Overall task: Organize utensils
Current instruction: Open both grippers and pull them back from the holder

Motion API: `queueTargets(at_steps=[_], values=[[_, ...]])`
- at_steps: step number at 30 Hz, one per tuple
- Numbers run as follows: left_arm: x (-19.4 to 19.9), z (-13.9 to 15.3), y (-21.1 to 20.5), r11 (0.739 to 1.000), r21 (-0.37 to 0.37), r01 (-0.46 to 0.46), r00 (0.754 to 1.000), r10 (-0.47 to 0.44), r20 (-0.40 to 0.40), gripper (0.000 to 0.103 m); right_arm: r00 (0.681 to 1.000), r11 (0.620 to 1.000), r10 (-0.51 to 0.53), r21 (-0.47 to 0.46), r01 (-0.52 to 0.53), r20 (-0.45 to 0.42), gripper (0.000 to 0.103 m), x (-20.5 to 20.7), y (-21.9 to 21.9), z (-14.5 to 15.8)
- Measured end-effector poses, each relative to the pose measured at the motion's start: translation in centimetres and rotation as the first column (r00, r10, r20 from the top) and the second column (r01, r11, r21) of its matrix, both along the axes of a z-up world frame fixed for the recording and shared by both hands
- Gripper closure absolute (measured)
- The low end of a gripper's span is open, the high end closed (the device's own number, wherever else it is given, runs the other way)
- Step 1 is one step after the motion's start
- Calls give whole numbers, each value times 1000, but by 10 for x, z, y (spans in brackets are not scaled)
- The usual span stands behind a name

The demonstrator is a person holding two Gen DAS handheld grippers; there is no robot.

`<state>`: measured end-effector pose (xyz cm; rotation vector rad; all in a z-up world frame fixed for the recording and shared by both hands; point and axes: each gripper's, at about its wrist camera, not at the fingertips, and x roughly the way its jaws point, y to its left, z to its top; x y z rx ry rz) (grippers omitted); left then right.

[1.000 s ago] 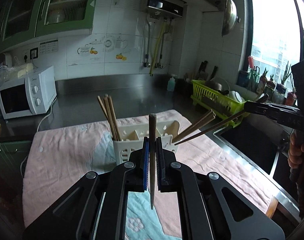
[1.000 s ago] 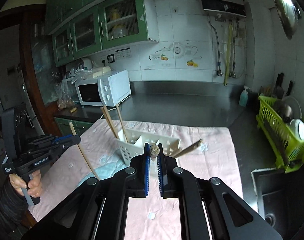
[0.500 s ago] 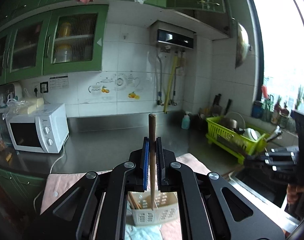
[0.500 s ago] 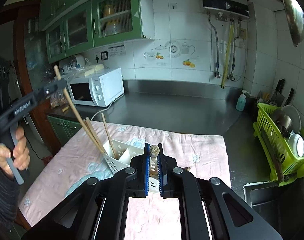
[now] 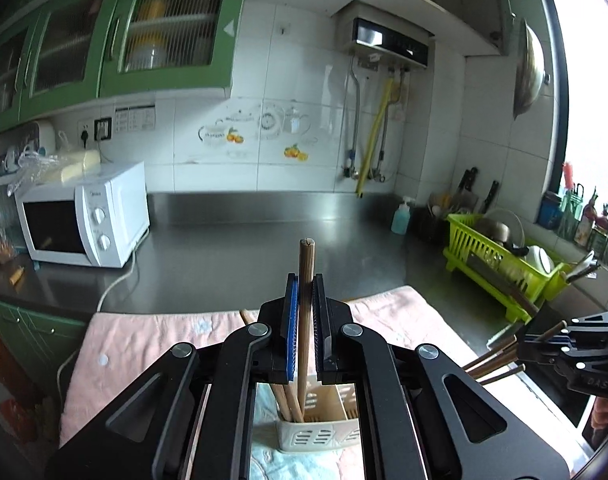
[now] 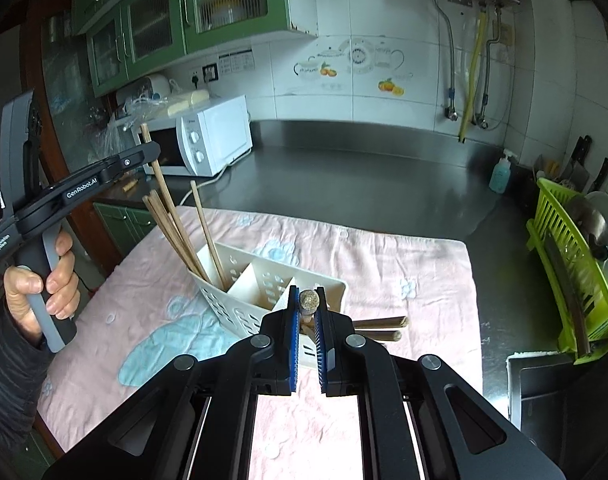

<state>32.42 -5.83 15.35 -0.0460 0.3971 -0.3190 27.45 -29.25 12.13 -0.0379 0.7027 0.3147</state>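
At the left of the right wrist view, the left gripper pinches a wooden chopstick near its top end, its lower end down in the leftmost compartment of the white utensil caddy, among the other chopsticks leaning there. If the jaws let go while it is tilted, it could likely knock those neighbours, or tip the light caddy on the soft pink cloth.

At lower centre, the right gripper is pressed onto a second chopstick, seen end-on, over the caddy's near right compartment. Its hidden tip could catch the rim or a divider.

To the right, two chopsticks stick out sideways past the caddy. All are plain, slim brown wooden sticks.
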Motion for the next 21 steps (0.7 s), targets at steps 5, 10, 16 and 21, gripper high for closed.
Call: queueTargets(at_steps=[5,10,16,21], values=[[-7,-3,0,1000,6,8,1000,-8,7,93,1000,1000,-2,10,2,-14,96,5,2,-7],[-21,-1,5,1000,10,4,1000,-5,23,62,1000,1000,-12,13,12,4,91,0,2,-5],[-49,1,13,1000,13,2,999,-2,32,43,999,999,-24,33,23,42,87,-17,-1,5],[-80,-5,19,1000,31,-5,999,4,37,26,995,999,-40,37,36,89,77,-47,3,6]])
